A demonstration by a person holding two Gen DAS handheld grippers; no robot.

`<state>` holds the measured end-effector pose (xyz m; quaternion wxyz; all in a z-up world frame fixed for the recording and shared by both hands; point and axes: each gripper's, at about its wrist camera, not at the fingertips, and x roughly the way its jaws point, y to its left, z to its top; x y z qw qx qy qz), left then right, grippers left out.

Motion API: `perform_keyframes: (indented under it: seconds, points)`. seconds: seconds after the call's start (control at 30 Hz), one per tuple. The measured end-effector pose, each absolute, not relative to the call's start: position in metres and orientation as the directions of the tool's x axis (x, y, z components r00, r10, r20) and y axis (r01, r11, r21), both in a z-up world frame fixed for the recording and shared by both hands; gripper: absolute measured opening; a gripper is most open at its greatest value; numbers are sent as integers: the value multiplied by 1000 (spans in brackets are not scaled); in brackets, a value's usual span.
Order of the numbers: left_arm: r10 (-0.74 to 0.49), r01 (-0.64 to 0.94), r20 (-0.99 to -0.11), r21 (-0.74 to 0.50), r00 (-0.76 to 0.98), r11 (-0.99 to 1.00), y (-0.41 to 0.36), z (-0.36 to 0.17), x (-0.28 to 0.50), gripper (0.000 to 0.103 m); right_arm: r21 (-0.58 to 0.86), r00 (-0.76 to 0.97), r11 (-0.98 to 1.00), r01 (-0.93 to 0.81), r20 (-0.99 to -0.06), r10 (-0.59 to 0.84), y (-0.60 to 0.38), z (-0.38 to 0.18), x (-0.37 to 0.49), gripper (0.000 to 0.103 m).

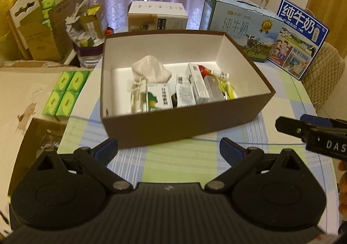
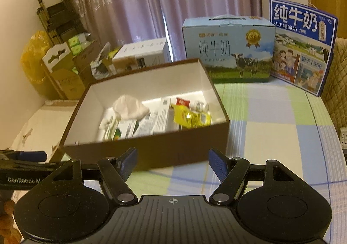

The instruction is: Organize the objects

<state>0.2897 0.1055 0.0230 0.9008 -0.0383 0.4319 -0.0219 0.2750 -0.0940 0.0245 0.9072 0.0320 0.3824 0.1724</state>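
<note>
A brown cardboard box [image 1: 180,122] with a white inside stands on the checked tablecloth; it also shows in the right wrist view [image 2: 151,150]. Inside lie a white tissue [image 1: 150,69], small cartons [image 1: 159,99], a white medicine box [image 1: 198,84] and a yellow sachet [image 1: 225,85]; the sachet also shows in the right wrist view [image 2: 190,117]. My left gripper [image 1: 169,148] is open and empty just before the box's near wall. My right gripper [image 2: 172,160] is open and empty, also in front of the box; it shows in the left wrist view [image 1: 290,124] at the right.
Two milk cartons [image 2: 229,50] [image 2: 303,46] stand at the table's back right. A white box [image 1: 157,16] stands behind the brown box. Green tissue packs [image 1: 65,92] lie left of the table, with cardboard boxes [image 1: 43,42] and clutter beyond. Curtains hang behind.
</note>
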Motion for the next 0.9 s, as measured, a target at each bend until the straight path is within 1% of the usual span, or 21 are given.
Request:
perform_keyframes:
  seconds: [0.3,0.9]
  points:
    - [-24,-40,-777,-64,630,997,80,24,236,99,188,587,912,-364,-714,381,-115,15,225,70]
    - [1,-43,-793,-32,610,999,27,17,149,99,225,551,905,-361,-731,401,-171,7,146,70]
